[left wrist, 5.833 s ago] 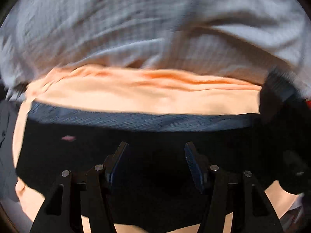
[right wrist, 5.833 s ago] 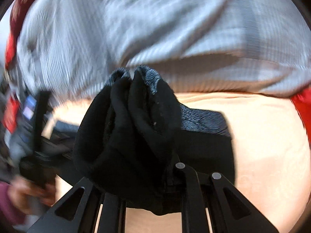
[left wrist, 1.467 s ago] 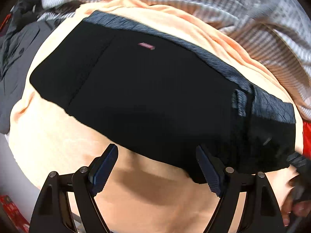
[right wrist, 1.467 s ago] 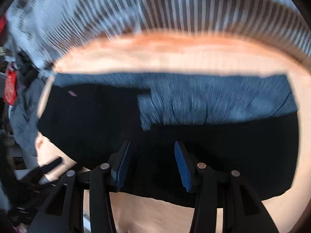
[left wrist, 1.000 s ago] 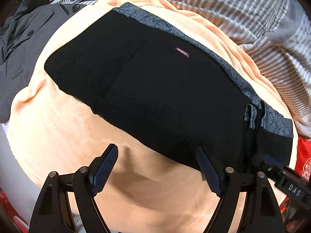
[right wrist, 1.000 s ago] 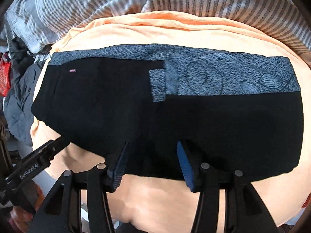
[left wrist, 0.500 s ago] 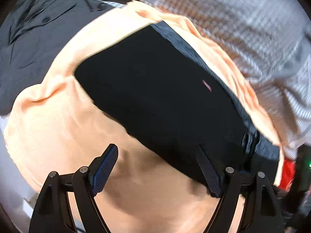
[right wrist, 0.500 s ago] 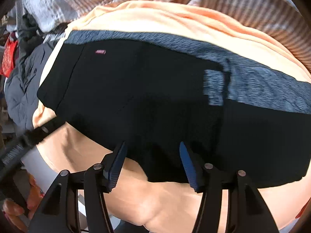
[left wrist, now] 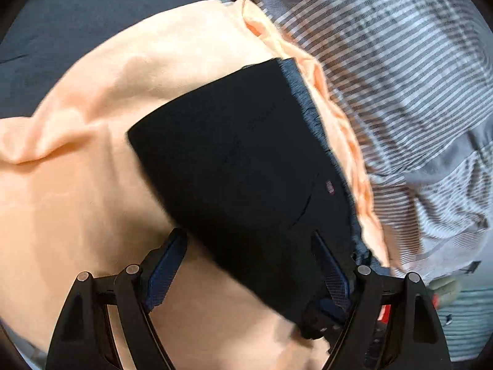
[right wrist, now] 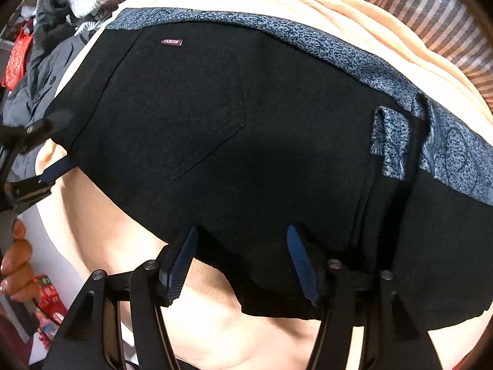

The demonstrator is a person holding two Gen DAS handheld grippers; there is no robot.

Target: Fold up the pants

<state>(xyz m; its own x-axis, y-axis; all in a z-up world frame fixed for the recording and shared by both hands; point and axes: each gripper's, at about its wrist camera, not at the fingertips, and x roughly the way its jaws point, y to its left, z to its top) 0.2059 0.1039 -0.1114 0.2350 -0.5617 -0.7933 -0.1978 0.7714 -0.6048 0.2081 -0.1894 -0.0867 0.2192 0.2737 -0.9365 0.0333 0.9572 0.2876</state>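
The black pants (right wrist: pixel 234 129) lie folded flat on a peach blanket (right wrist: pixel 277 339) spread over the bed. A speckled blue-grey band (right wrist: pixel 323 46) runs along their far edge, a small maroon label (right wrist: pixel 171 42) reading FASHION sits near one end, and the stitched outline of a back pocket shows in the middle. Toward the right end a flap of the patterned fabric (right wrist: pixel 389 141) is turned over onto the black cloth, where one layer overlaps another.

The right gripper (right wrist: pixel 242 262) hovers over the near edge of the pants with its jaws spread apart, nothing between them. The left gripper (left wrist: pixel 249 268) is at the other end, jaws wide, straddling the near edge of the cloth without pinching it.

A striped grey-and-white cover (left wrist: pixel 400 77) lies bunched behind the blanket, and a dark buttoned coat (left wrist: pixel 77 15) lies beside it. A hand (right wrist: pixel 15 265) shows at the left edge of the right wrist view.
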